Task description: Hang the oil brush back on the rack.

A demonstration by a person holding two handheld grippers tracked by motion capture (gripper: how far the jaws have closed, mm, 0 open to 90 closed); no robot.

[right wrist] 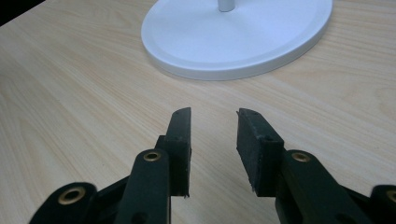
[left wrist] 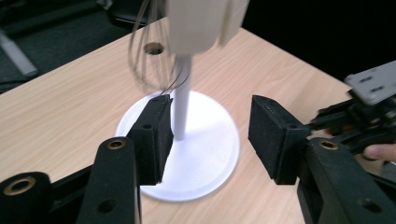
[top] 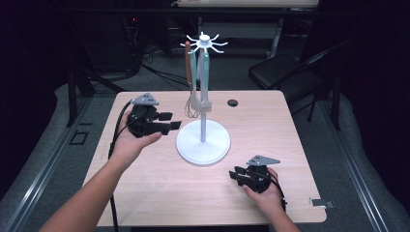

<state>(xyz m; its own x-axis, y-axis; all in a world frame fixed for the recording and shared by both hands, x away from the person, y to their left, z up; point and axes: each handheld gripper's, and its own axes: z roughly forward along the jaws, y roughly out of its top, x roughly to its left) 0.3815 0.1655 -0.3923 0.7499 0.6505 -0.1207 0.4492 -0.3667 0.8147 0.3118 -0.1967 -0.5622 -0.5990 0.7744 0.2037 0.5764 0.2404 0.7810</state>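
A white utensil stand [top: 203, 145] with a round base and a thin pole stands mid-table. From the hooks at its top hang a brown-handled wire whisk [top: 189, 104] and two teal-handled utensils [top: 205, 72]. My left gripper [top: 171, 121] is held above the table just left of the pole, jaws open and pointing at it. In the left gripper view the left gripper [left wrist: 210, 135] holds nothing, with the pole [left wrist: 181, 107] and whisk [left wrist: 149, 70] just beyond its left jaw. My right gripper [top: 234, 175] rests low at the front right, open and bare [right wrist: 214, 135], facing the base [right wrist: 233, 42].
The light wooden table [top: 159, 193] has a round cable hole [top: 233, 102] behind the stand. A small metal clip [top: 321, 203] lies at the table's front right edge. A black chair [top: 285, 72] stands behind the table on the right.
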